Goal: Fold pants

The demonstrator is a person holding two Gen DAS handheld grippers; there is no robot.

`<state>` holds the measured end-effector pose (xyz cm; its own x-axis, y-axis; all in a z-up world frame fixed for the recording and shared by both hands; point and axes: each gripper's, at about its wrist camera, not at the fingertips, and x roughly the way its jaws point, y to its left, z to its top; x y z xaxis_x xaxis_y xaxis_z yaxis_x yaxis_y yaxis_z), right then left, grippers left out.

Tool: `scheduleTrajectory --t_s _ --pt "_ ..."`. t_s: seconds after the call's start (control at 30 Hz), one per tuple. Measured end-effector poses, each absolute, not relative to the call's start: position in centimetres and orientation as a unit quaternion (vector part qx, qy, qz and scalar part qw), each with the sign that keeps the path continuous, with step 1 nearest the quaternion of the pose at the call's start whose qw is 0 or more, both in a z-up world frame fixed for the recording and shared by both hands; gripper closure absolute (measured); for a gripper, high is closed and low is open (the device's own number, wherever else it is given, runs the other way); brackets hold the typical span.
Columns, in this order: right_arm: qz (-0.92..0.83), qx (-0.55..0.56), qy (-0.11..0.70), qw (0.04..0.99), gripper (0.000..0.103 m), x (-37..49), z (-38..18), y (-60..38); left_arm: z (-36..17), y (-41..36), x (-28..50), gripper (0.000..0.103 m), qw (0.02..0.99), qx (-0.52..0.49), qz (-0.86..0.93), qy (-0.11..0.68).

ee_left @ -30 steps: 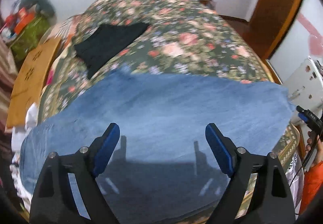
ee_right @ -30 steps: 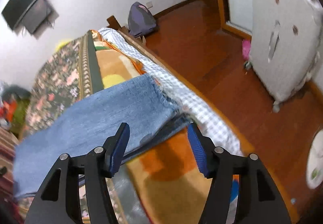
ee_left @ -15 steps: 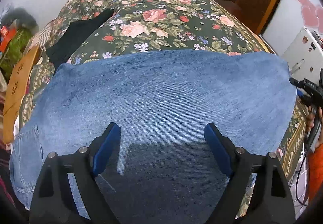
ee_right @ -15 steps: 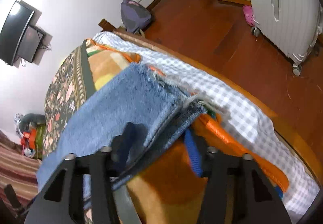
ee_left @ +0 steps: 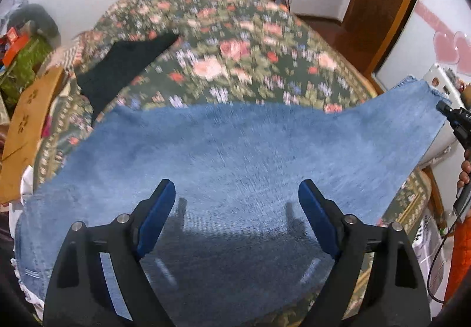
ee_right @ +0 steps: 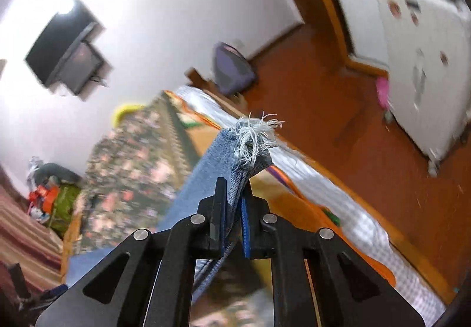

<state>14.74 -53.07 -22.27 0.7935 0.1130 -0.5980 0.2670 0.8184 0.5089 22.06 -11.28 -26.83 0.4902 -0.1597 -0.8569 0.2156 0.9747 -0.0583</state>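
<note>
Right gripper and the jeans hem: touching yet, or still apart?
Touching. The right wrist view shows the right gripper shut on the jeans, denim pinched between both blue pads and the frayed hem sticking out past the fingertips.

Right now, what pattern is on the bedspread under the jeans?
Dark green bedspread with pink and red flowers, clearest in the left wrist view.

A home bedroom. A bed with a dark floral bedspread fills the room, its checked sheet showing at the edge. At ten o'clock in the right wrist view a black television hangs on the white wall; a reddish wooden floor runs to a wood-framed doorway at one o'clock.
</note>
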Motion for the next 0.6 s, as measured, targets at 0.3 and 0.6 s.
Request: scheduleTrajectory --t_s 0.3,0.6 --pt "0.085 0.221 0.265 0.935 0.096 14.4 -14.0 -43.3 -21.2 -7.8 20.1 0.016 0.897 0.001 -0.108 0.429" --pt "0.207 0.140 0.314 0.916 0.096 15.2 -15.8 -31.3 -19.3 -4.8 18.1 0.016 0.911 -0.005 -0.104 0.400"
